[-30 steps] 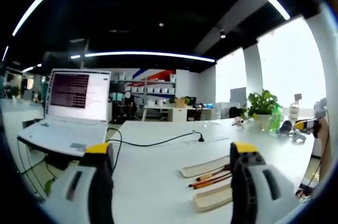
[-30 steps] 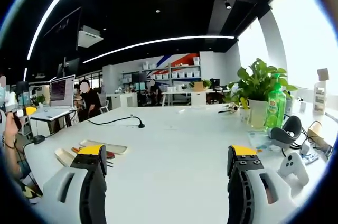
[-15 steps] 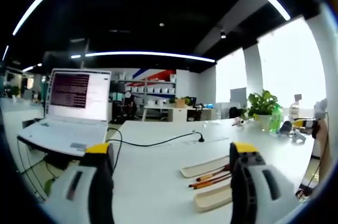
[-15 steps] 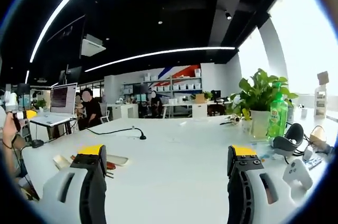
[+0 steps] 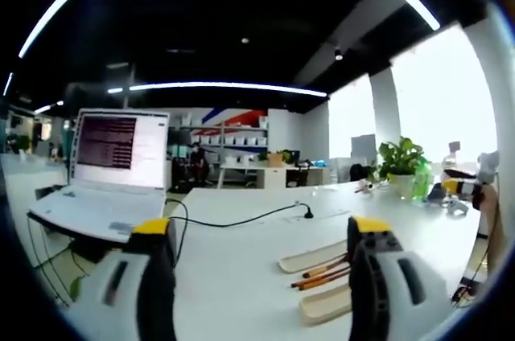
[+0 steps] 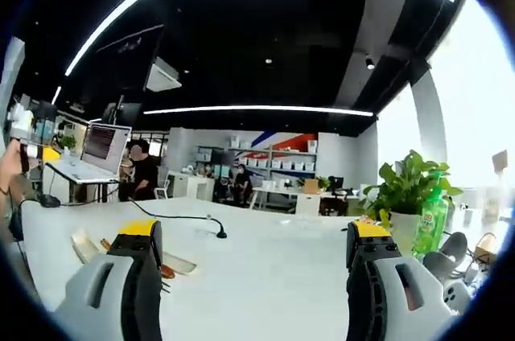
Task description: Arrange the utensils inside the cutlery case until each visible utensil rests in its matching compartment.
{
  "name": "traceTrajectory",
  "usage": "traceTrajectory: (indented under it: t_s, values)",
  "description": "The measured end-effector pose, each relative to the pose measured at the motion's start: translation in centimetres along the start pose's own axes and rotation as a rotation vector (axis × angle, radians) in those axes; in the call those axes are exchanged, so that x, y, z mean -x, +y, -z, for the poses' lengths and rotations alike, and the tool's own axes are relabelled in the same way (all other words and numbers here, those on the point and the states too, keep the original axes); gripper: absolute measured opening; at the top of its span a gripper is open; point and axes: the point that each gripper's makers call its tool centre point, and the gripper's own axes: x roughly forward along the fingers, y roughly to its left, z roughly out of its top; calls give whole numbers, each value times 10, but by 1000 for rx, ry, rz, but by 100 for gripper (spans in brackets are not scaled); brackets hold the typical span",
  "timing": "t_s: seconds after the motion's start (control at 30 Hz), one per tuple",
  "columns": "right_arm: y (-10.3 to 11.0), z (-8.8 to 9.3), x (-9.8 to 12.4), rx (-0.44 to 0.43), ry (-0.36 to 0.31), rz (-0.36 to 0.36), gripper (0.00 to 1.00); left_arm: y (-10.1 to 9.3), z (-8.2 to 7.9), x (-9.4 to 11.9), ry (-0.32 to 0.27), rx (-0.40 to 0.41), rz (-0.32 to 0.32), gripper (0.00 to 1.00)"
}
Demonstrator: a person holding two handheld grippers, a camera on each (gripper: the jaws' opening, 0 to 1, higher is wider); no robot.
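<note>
While both grippers, left gripper and right gripper, hover released and empty, approach the utensils at lower right slowly, low over the cutlery case.

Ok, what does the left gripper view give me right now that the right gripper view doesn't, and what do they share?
Left gripper view alone: the laptop keyboard deck up close at the table's near edge, and both pale case pieces with brown utensils lying between them.

Right gripper view alone: seated people behind the table, and the green bottle large beside the potted plant.

Both: the white table, black cable, lit laptop screen, and open, empty jaws.
</note>
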Motion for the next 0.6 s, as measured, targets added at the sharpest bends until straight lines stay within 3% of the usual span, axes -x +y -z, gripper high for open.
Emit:
traceTrajectory:
  t_s: [0.1, 0.2, 0.37, 0.5, 0.6]
  values:
    - [9, -8, -8, 12, -37, -23, 99, -2, 0, 0, 3, -9, 15, 94]
    - [20, -6, -19, 50, -9, -46, 99, -5, 1, -1, 7, -10, 29, 96]
    - [45, -19, -38, 106, -9, -137, 99, -8, 5, -5, 20, -26, 36, 95]
    - [73, -28, -49, 176, -6, -252, 81, -16, 4, -7, 11, -45, 79, 95]
    - [93, -34, -55, 198, -9, -333, 78, -22, 3, -7, 11, -49, 101, 96]
